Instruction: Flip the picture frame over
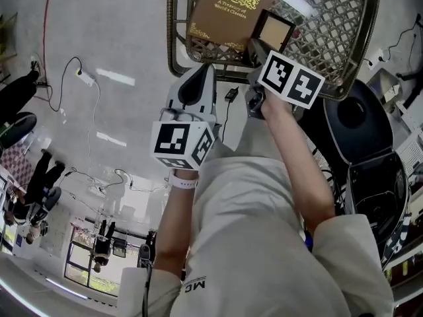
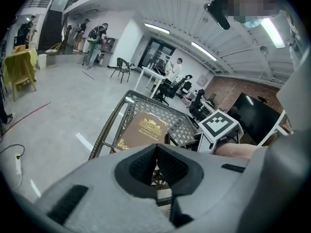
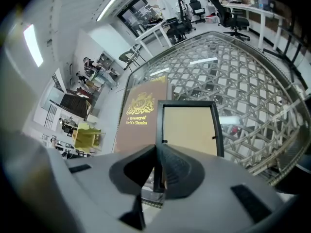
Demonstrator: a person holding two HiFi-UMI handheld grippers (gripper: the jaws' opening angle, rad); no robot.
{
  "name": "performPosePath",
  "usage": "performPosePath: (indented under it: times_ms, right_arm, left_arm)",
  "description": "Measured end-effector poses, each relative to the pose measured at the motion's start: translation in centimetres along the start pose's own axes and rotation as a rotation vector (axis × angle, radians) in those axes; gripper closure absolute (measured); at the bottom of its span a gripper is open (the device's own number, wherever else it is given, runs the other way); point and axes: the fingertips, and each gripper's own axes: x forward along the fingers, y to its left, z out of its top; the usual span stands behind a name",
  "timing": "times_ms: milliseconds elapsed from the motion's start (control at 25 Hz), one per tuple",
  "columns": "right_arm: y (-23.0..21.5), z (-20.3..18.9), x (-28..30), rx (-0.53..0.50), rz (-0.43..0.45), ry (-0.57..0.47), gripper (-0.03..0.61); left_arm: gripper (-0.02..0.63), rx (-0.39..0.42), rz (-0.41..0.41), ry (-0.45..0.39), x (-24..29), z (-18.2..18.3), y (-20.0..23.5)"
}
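Observation:
The picture frame (image 1: 274,28) (image 3: 188,130), black-rimmed with a tan panel facing up, lies over the glass-topped lattice table (image 1: 173,45) beside a brown book (image 1: 228,8) (image 3: 138,120) with gold lettering. My right gripper (image 1: 254,48) (image 3: 158,166) is shut on the frame's near edge, whose black rim runs in between the pads. My left gripper (image 1: 206,68) (image 2: 156,152) hovers at the table's near rim, just left of the right one, shut with nothing in it. The book (image 2: 143,130) lies ahead of it.
The table's curved metal rim (image 3: 291,130) drops off close to the frame on the right. A black chair and black boxes (image 1: 360,121) stand to the right of the table. Cables and a power strip (image 1: 86,78) lie on the floor at left. People stand far off.

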Motion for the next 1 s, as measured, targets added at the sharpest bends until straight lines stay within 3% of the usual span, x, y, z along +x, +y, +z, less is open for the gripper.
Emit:
performPosePath:
  times_ms: [440,1000]
  right_arm:
    - [0.5,-0.2,-0.8,0.018,0.165,0.027,0.525]
    - [1.0,0.7,-2.8,-0.003,0.458,0.075,0.523]
  left_arm:
    - [0.589,0.013,-0.014,0.007,1.3,0.0,-1.6]
    - [0.589,0.049,-0.059,0.021,3.0,0.1,-4.4]
